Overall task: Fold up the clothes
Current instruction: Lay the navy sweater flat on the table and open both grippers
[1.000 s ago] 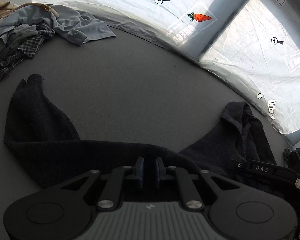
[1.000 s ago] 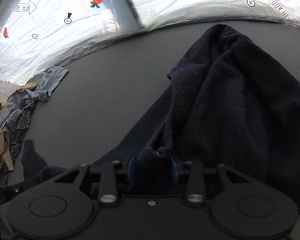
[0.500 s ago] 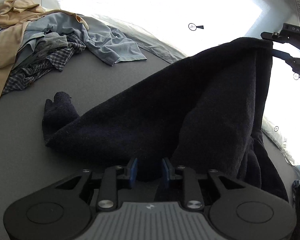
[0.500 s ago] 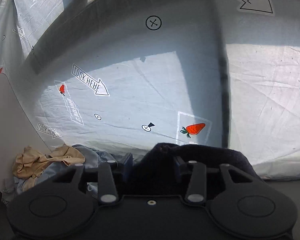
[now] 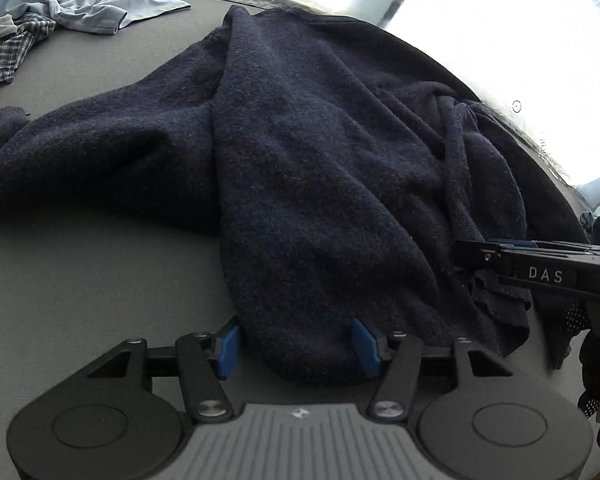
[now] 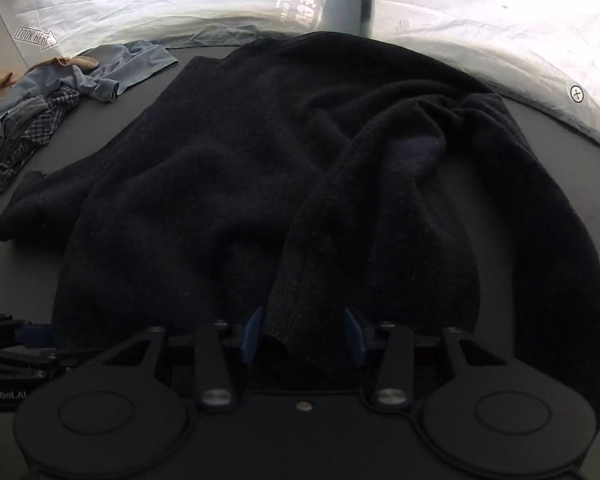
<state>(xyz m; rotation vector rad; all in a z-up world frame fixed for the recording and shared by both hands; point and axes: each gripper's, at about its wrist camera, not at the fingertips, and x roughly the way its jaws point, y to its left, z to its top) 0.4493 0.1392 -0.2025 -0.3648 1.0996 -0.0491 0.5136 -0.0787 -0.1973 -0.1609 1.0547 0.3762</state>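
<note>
**Dark sweater down on the bench, both claws parted around its near edge**

Left wrist view: the navy sweater [image 5: 320, 168] lies spread over the grey bench [image 5: 100, 280], one sleeve trailing toward the bench's left edge, cuff end near the heap of other clothes [image 5: 60, 12] in the far left corner. The left claw [image 5: 298, 346] sits at the near hem; its jaws are opening, a rounded fold of the knit between the blue pads [image 5: 226, 350], with a slight gap showing at the left pad. This view alone shows the right claw from the side, its black fingers [image 5: 540, 264] over the rumpled part of the sweater toward the bench's right edge.

Right wrist view: the right claw [image 6: 304, 336] stands parted, a ribbed band of the sweater [image 6: 220, 168] lying loose between the pads [image 6: 252, 334], neither visibly pressing. Only here does the bunched collar area show plainly, toward the far right, and the white printed sheeting [image 6: 480, 20] past the far edge. The left claw's side shows at the lower left.

Long axis of the body runs from near edge to far edge; the sleeve lies across it, pointing left.
</note>
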